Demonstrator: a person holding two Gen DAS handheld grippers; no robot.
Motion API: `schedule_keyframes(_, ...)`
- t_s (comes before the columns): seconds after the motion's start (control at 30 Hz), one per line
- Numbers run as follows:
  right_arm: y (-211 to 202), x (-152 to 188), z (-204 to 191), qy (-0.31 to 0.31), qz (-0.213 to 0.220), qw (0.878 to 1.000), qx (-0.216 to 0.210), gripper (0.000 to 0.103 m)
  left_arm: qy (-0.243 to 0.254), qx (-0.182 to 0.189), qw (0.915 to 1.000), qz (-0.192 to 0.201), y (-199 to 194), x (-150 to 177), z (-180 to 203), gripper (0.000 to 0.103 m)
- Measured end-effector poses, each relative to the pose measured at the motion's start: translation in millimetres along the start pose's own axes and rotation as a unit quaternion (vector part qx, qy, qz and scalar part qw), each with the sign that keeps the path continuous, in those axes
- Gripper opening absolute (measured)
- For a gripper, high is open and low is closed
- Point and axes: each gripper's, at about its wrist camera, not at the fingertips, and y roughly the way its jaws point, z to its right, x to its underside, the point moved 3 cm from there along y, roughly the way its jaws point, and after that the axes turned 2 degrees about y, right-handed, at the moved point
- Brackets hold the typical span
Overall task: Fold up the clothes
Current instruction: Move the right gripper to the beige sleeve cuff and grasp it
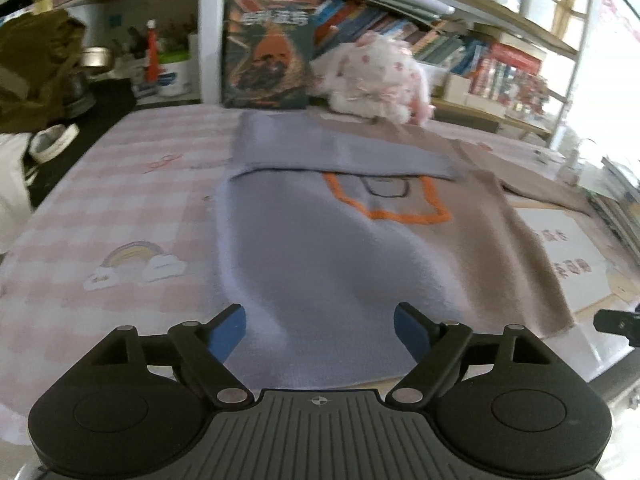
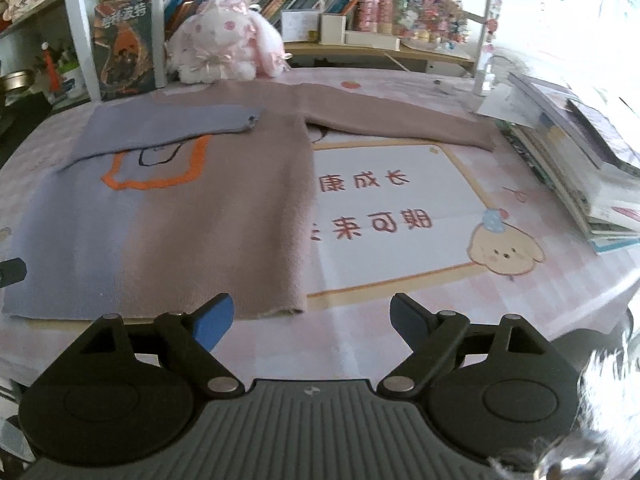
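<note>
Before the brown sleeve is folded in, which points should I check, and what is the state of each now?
1. Left tool open, nothing between its fingers: ok.
2. Right tool open, nothing between its fingers: ok.
3. Blue sleeve already folded across the sweater chest: ok.
4. Brown sleeve still spread out to the side, not folded: not ok.
5. Sweater body lies flat, hem toward the tools: ok.
6. Brown sleeve's cuff lies close to the book stack; whether they touch: cannot tell.
</note>
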Motion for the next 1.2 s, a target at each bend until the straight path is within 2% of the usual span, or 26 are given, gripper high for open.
schedule_keyframes(0.3,-0.5,-2.0,17.6,0.012,0.004,1.000,0.017,0.085,0.026,0.029,0.9993,0.001,14.8,-12.4,27.5,0.085)
schedule_keyframes(0.53,14.1,-12.2,48.4,0.033,0.002,0.999,0.019,0.085,0.033,0.022,0.9992,-0.007,35.6,-25.1,57.2,0.085)
schedule_keyframes(0.67,33.2,-28.3,73.3,0.037,0.004,0.999,0.009,0.085,0.027,0.001,0.9996,-0.010,50.9,-36.5,80.8,0.085)
schedule_keyframes(0.9,82.0,-81.3,136.5,0.049,0.009,0.999,-0.021,0.086,-0.001,-0.045,0.9987,-0.026,76.5,-56.9,126.3,0.085)
schedule_keyframes(1.2,142.3,-134.4,192.8,0.027,0.003,0.998,-0.049,0.086,-0.044,-0.090,0.9939,-0.046,88.1,-54.0,166.4,0.085)
